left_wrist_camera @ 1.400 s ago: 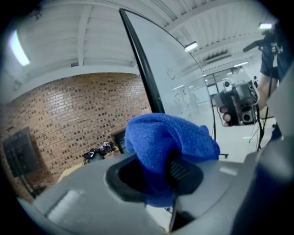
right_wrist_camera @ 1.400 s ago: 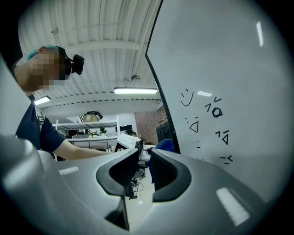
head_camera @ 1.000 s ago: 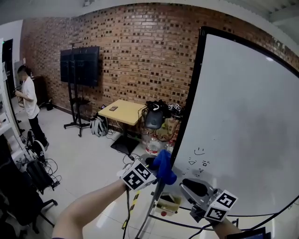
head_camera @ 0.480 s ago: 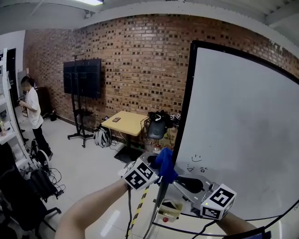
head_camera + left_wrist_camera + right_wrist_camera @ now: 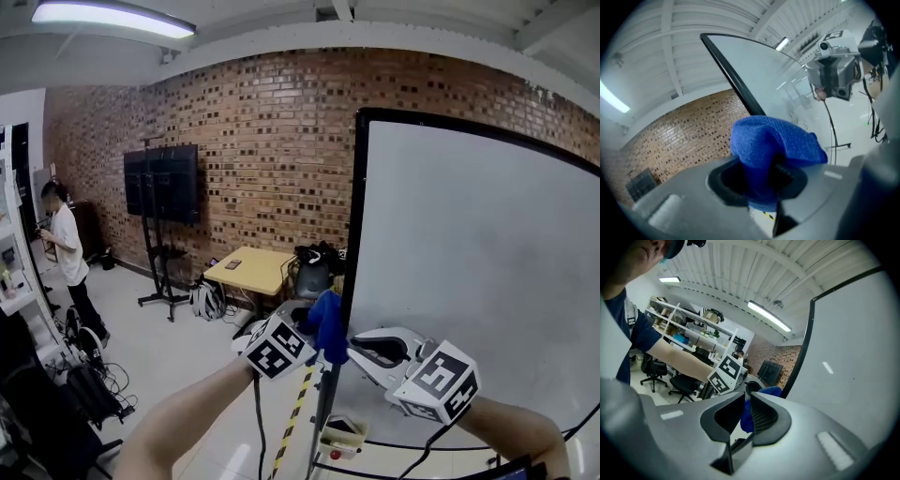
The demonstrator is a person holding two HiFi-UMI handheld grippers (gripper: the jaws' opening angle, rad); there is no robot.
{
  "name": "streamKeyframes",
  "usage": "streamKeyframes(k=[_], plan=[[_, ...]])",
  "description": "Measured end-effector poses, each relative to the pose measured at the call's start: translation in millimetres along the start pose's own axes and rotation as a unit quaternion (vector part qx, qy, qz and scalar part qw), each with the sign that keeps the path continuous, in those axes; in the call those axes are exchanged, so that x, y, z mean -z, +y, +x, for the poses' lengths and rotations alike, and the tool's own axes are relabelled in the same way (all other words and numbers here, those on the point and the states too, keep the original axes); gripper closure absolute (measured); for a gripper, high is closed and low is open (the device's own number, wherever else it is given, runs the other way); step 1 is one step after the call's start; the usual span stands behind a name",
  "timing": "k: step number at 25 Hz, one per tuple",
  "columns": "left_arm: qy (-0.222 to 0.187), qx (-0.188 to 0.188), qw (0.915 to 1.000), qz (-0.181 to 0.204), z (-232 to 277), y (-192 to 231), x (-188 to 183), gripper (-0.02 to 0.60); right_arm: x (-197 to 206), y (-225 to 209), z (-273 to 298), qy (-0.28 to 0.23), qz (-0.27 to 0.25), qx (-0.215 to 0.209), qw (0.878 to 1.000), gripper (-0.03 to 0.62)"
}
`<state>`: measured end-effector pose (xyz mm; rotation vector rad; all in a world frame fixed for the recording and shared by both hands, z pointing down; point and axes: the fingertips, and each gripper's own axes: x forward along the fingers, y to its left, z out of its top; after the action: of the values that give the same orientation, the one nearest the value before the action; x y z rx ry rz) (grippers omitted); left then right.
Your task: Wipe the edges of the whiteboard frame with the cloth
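The left gripper squeezes the blue cloth, which hides its jaw tips, right beside the left edge of the whiteboard frame, maybe touching; past that edge the right gripper has just been closing its jaws, now together and empty; the frame's right side is cut off.

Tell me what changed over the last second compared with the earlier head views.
Both grippers rose along the whiteboard's black frame edge. The left gripper carried the blue fabric cloth up with it. The right gripper rolled, and its jaws have just been closing until almost together, with nothing between them. Unchanged: the left gripper stays shut on the cloth, beside the frame.
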<state>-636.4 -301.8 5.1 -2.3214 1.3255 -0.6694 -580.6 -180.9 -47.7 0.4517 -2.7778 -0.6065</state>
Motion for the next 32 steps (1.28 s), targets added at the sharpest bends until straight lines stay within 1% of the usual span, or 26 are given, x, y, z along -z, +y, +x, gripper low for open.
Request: streamKeyframes(k=[4,7,10,13,17,21,24,27,32], plan=[[0.006,-0.012,0.9998,0.011,-4,19,-14,0.48,-22,-11,2,0.023,-0.024,0.002,0.999,0.556],[0.0,-0.024,0.9994,0.025,-7,32,-29,0.48,-38,-18,1,0.035,-0.037,0.002,0.999,0.562],[-0.004,-0.032,0.9988,0.037,-9,39,-42,0.48,-50,-23,-4,0.041,-0.072,0.014,0.996,0.566],[-0.006,-0.044,0.9979,0.047,-11,48,-56,0.48,-64,-28,-10,0.037,-0.115,0.031,0.992,0.568],[-0.011,-0.06,0.9959,0.066,-17,61,-76,0.48,-82,-38,-19,0.024,-0.128,0.048,0.99,0.569],[-0.022,-0.075,0.9934,0.084,-27,79,-103,0.48,-102,-47,-26,0.011,-0.141,0.058,0.988,0.571],[-0.028,-0.087,0.9927,0.079,-35,94,-121,0.48,-113,-52,-33,0.005,-0.15,0.065,0.986,0.571],[-0.039,-0.084,0.9936,0.065,-39,103,-139,0.48,-115,-56,-39,0.009,-0.164,0.069,0.984,0.571],[-0.049,-0.097,0.9911,0.078,-48,123,-166,0.48,-125,-72,-48,0.012,-0.181,0.086,0.98,0.572]])
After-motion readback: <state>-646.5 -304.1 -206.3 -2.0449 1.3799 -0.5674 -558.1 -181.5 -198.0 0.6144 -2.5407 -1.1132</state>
